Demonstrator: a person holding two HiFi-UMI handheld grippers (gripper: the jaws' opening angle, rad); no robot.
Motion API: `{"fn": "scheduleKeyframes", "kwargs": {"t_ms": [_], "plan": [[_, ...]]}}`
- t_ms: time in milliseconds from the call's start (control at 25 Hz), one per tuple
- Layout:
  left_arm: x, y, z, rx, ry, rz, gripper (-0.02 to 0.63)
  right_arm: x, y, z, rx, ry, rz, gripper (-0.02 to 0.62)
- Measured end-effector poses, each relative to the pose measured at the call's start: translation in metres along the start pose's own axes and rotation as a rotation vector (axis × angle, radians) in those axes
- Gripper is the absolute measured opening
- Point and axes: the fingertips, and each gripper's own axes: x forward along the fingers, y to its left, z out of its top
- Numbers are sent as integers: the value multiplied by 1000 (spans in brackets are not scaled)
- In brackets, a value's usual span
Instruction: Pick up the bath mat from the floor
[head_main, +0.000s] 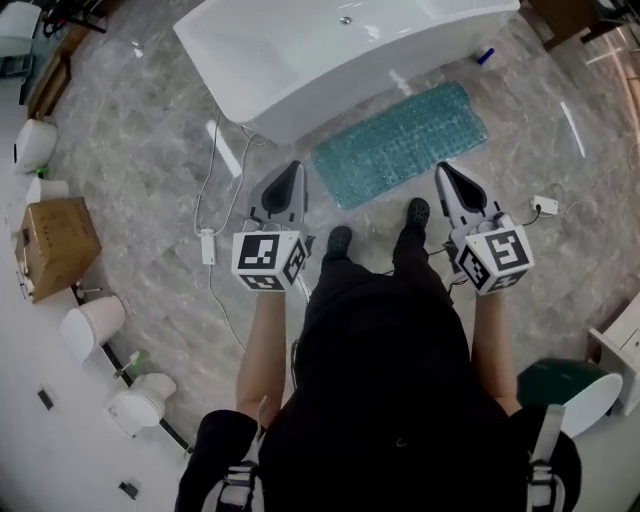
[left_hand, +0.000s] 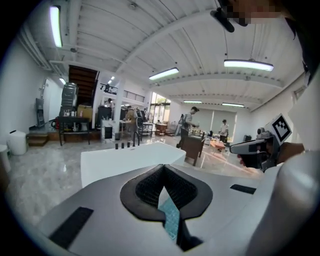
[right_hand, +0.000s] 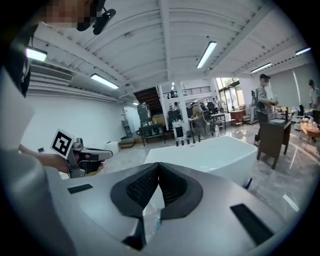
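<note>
The teal bath mat (head_main: 405, 140) lies flat on the marble floor beside the white bathtub (head_main: 330, 50). My left gripper (head_main: 291, 170) hovers above the floor just left of the mat's near corner, jaws shut and empty. My right gripper (head_main: 444, 172) hangs over the mat's near right edge, its jaws also closed with nothing in them. In the left gripper view, the left gripper (left_hand: 163, 167) shows a strip of the mat (left_hand: 171, 217) below its closed jaws. In the right gripper view, the right gripper (right_hand: 158, 164) points toward the tub (right_hand: 210, 152).
My shoes (head_main: 340, 240) stand at the mat's near edge. A white cable (head_main: 215, 190) with an adapter (head_main: 207, 245) runs left of the tub. A cardboard box (head_main: 55, 240) and white fixtures (head_main: 95, 320) line the left. A dark green bin (head_main: 560, 385) sits at right.
</note>
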Motion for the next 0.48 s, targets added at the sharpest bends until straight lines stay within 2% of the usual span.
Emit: {"fn": "scheduleKeyframes", "kwargs": {"t_ms": [240,480], "plan": [[20,-30,-3,-69,-10,155,11,27,-22,8,-77,43,227,14],[26,-46,-24,-148,11,266,11,46,-30,-16,-94,125,400,14]]}}
